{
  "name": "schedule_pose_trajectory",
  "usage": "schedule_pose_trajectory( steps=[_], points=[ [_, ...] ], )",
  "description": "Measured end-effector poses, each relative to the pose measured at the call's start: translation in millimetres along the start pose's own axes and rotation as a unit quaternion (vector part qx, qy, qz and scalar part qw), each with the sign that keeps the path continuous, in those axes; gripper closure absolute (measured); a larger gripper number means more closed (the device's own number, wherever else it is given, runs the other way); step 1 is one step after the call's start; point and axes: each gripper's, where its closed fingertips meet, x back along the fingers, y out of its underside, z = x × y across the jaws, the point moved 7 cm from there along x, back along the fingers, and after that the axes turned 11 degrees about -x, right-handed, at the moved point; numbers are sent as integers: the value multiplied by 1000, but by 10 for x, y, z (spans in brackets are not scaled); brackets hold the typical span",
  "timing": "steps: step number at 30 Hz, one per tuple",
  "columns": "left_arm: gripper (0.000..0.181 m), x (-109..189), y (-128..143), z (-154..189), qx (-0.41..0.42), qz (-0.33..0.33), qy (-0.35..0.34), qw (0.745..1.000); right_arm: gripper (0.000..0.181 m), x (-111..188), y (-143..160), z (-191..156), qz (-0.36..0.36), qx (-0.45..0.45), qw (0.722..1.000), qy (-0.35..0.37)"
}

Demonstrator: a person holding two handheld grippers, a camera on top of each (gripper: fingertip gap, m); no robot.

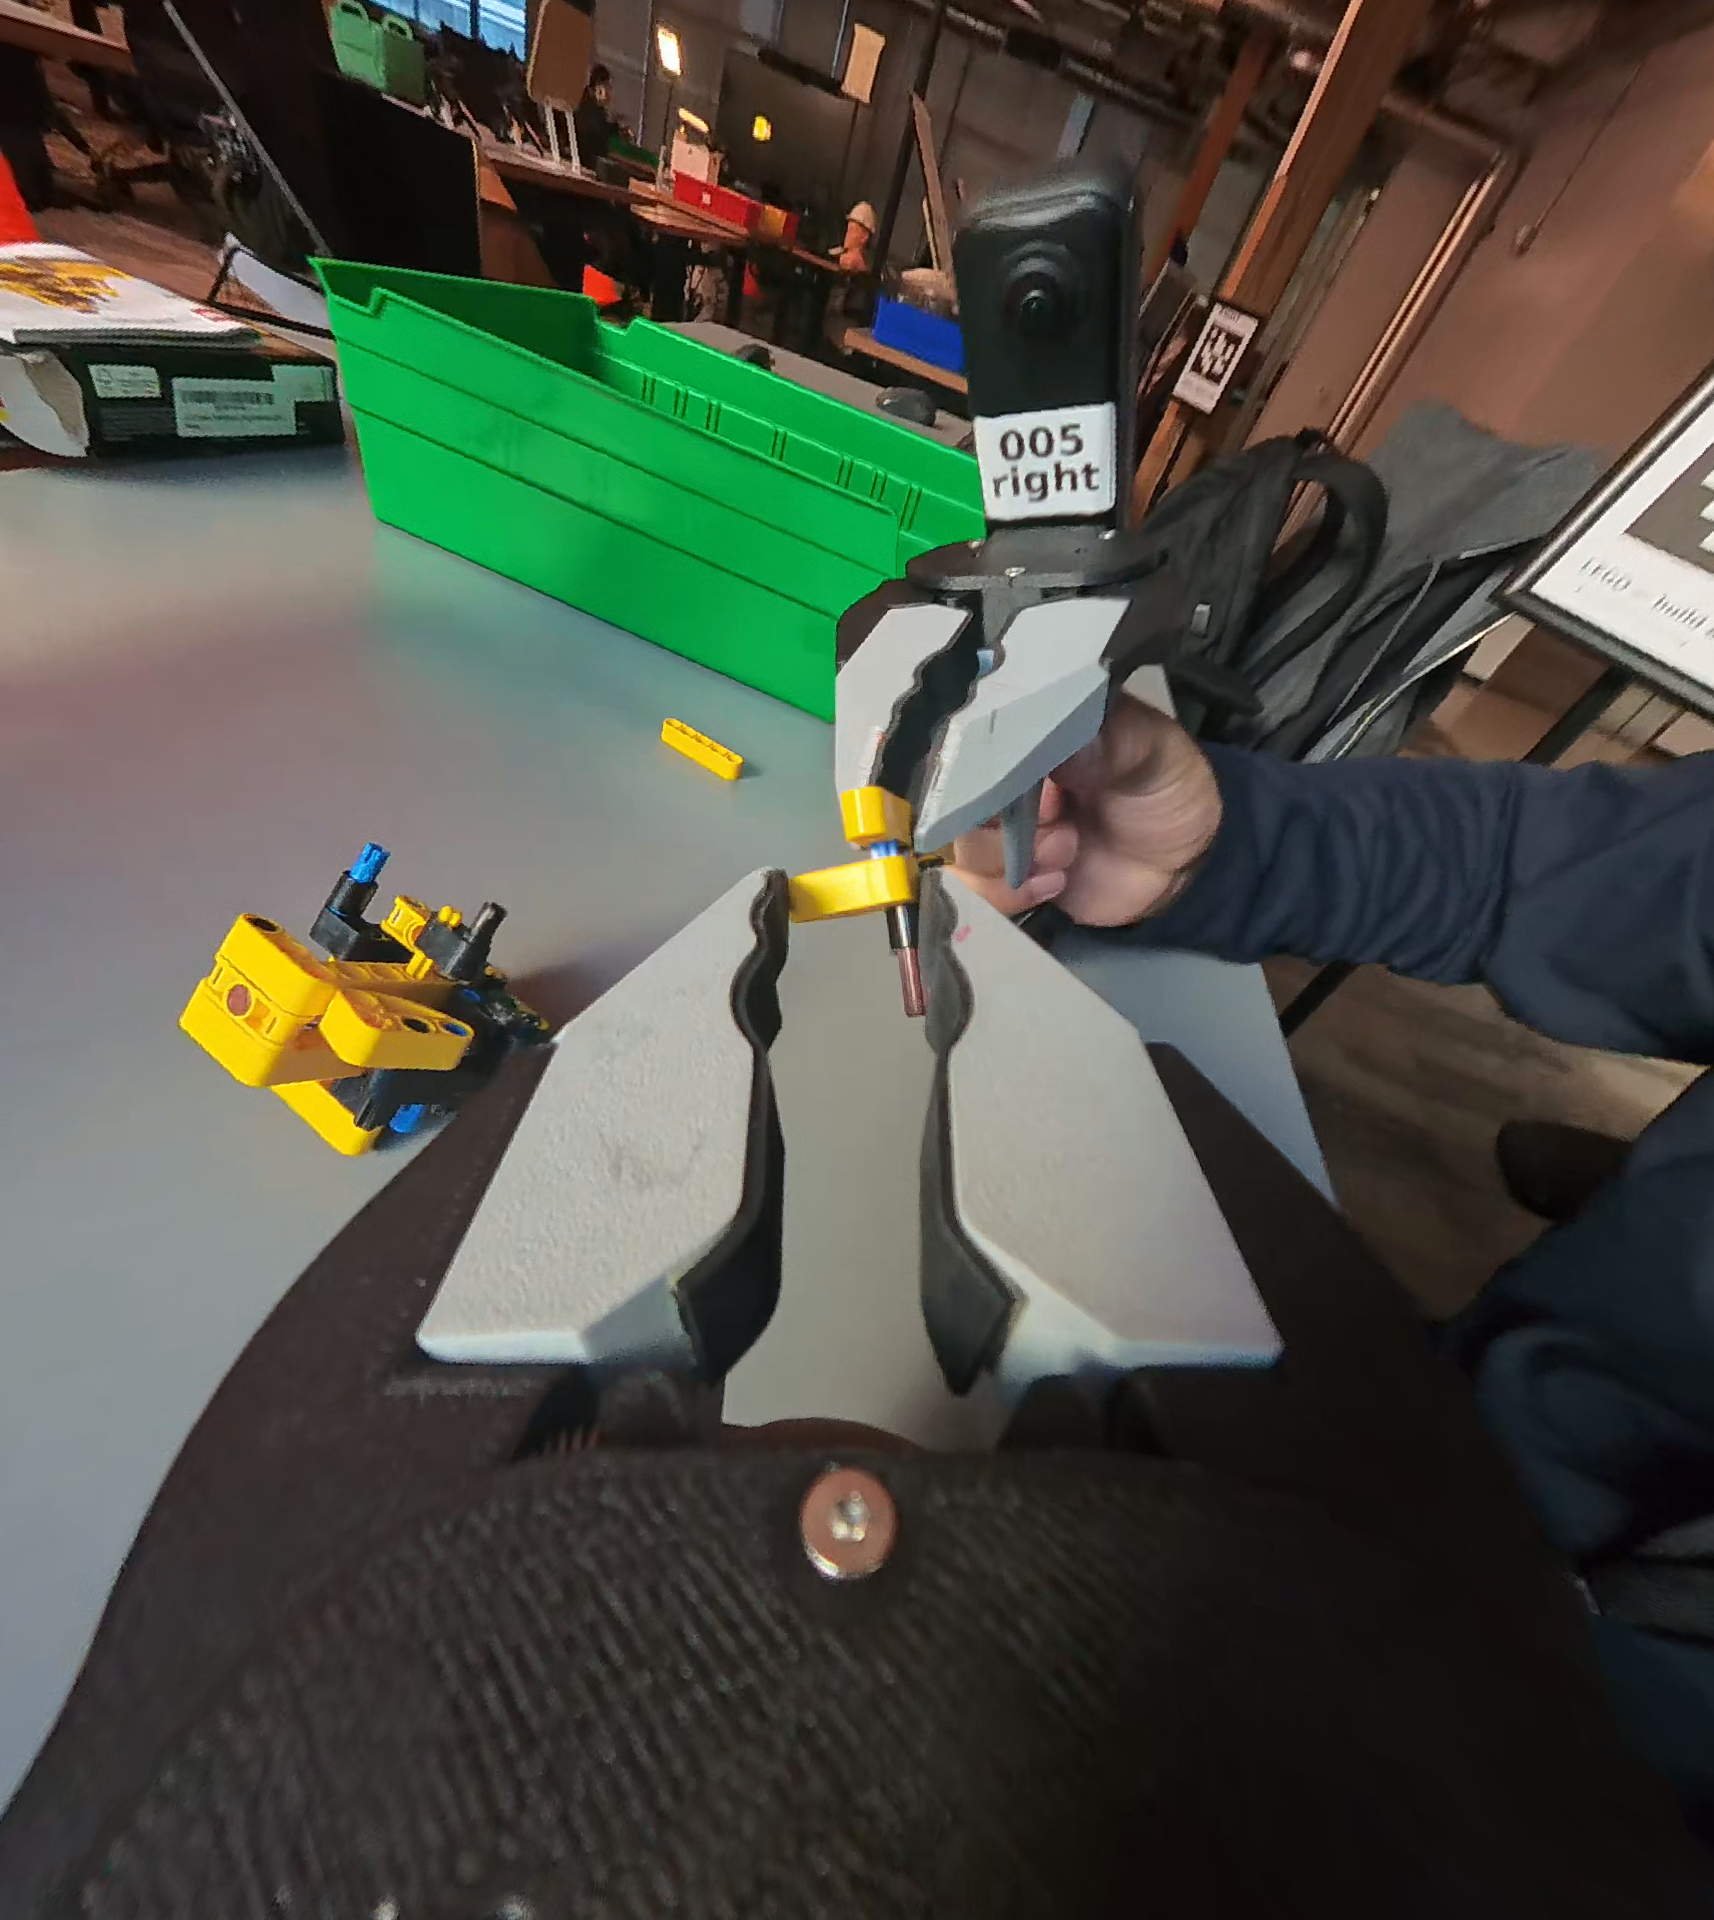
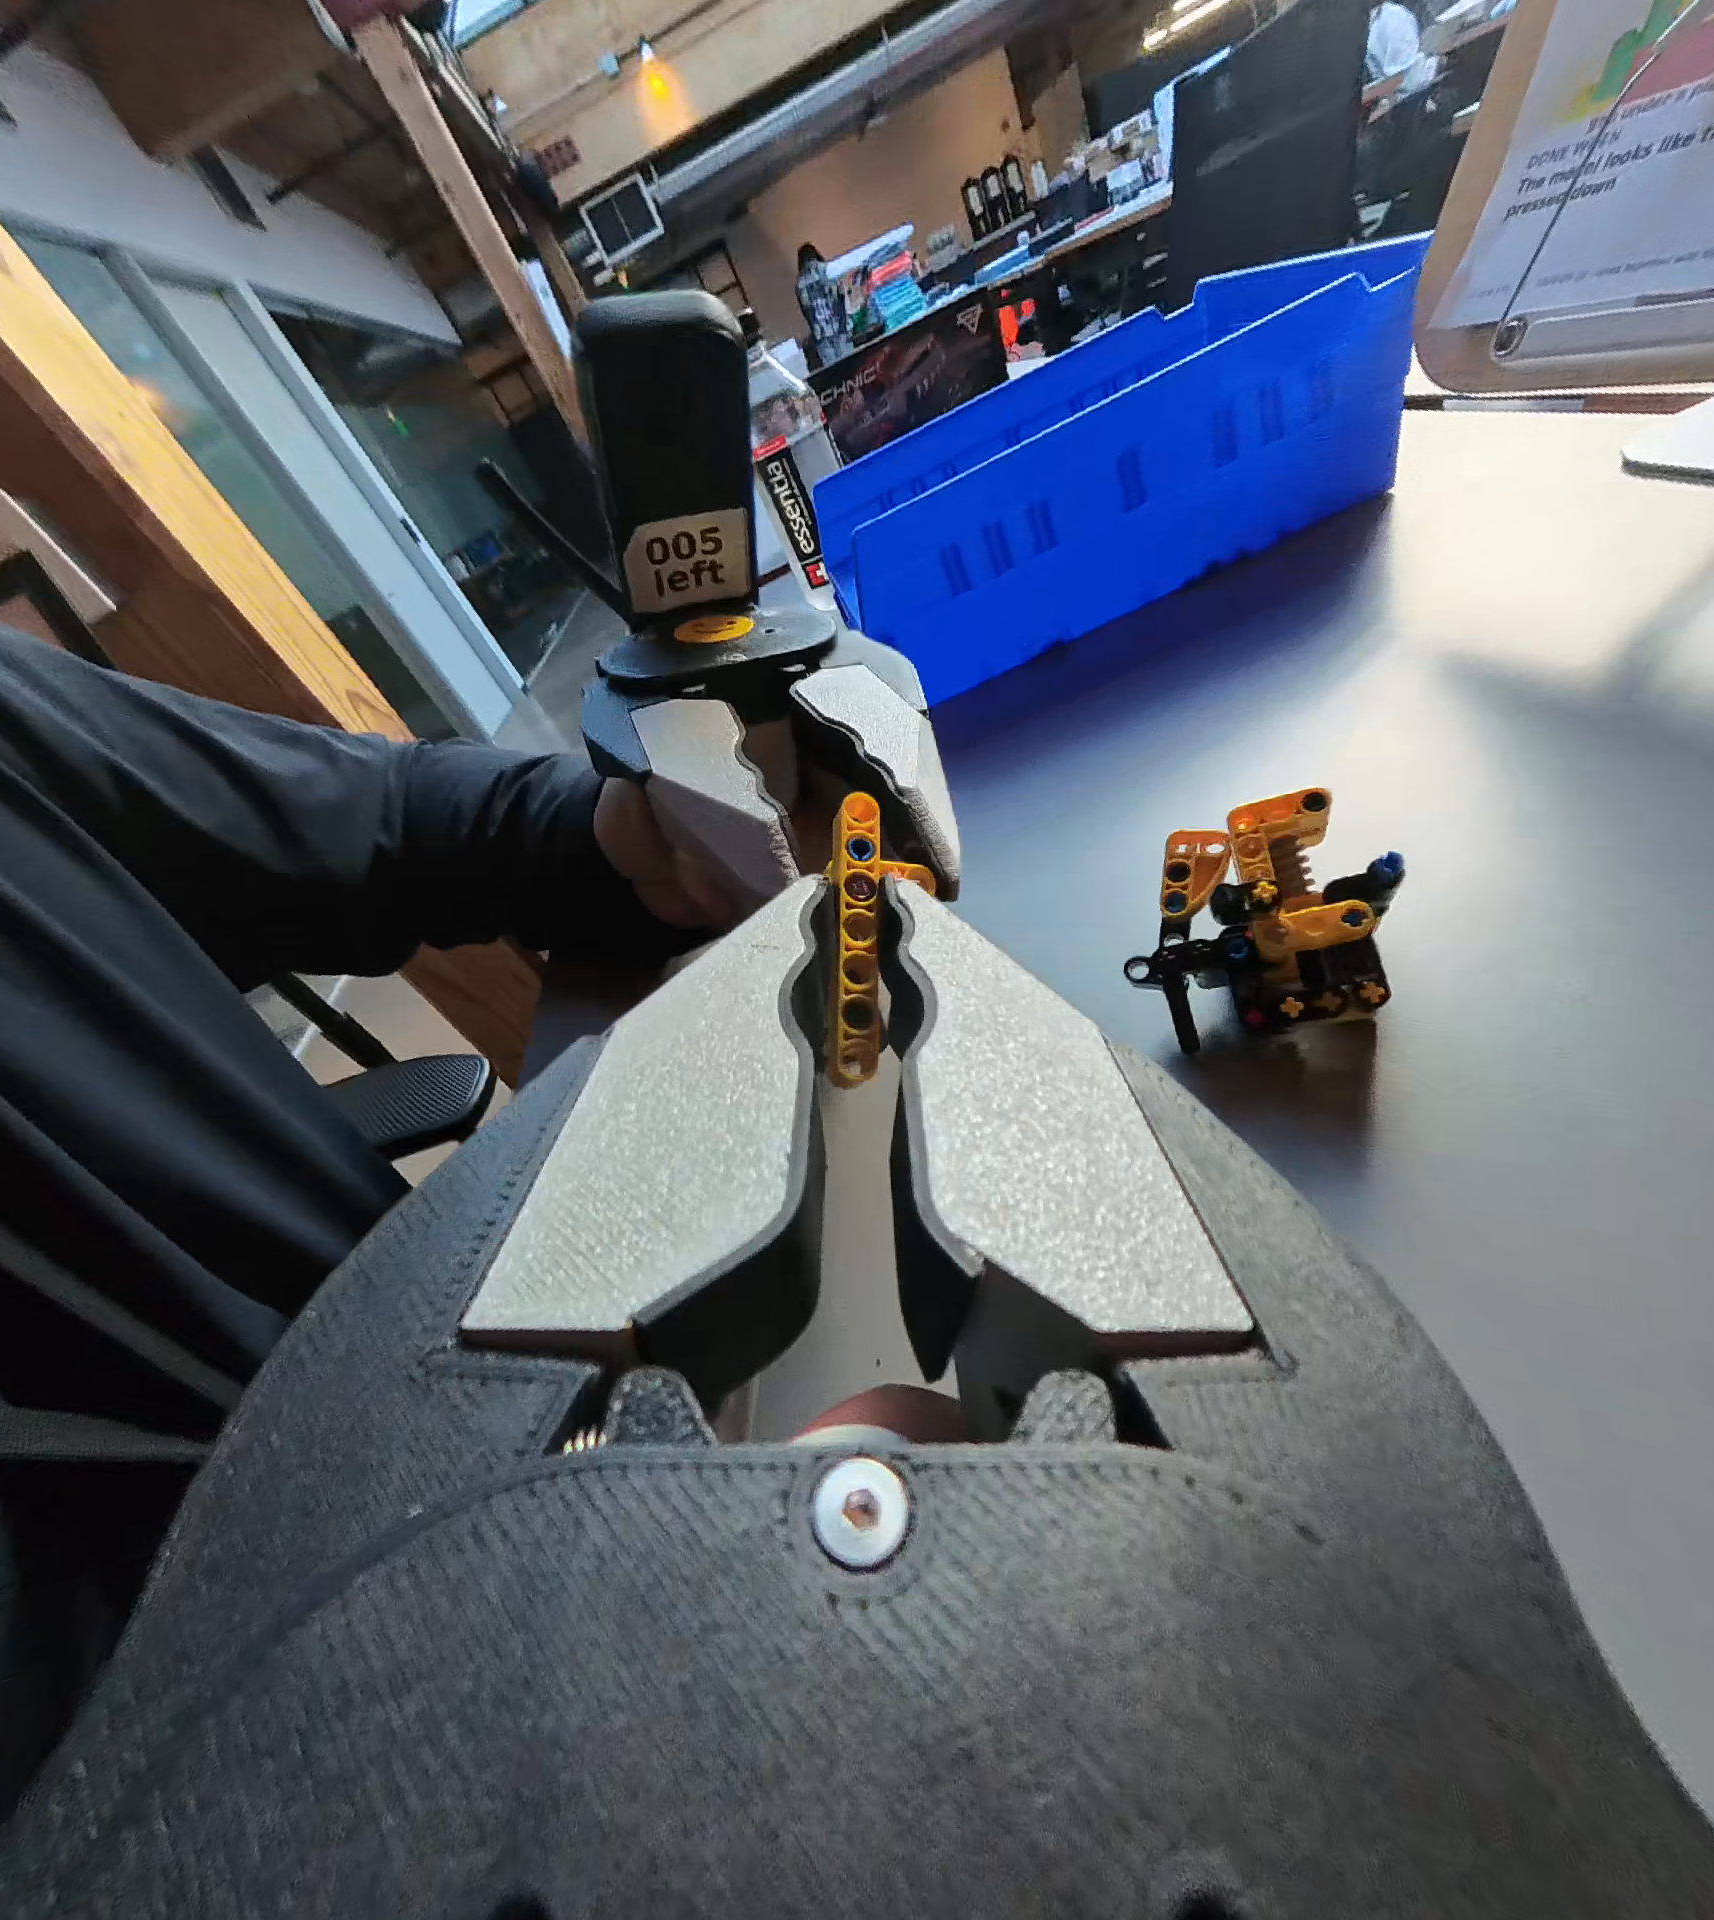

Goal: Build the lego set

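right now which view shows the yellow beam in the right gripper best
The right wrist view: the yellow beam faces the camera, its row of holes visible along its length, clamped in the right gripper. The left wrist view shows only its end.

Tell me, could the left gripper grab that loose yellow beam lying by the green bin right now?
Probably not yet: the left gripper is already clamped on a small yellow piece. The loose yellow beam itself lies in the open.
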Motion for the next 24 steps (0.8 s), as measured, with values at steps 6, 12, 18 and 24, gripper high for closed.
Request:
schedule_pose_trajectory(
  steps=[6, 12, 18, 24],
  points=[
    [159, 34, 18, -32, 83, 34, 23, 996, 172, 7, -21, -15, -17, 43, 999, -4],
    [159, 34, 17, -47, 90, 28, -2, 996, 170, -1, 19, -112, -65, 231, 959, 153],
    [159, 1, 61, -86, 100, 12, -40, 994, 175, -124, 91, -176, -91, 420, 846, 315],
    [159, -18, 92, -118, 136, 10, -39, 990, 175, -229, 120, -196, -118, 528, 748, 383]
  ],
)
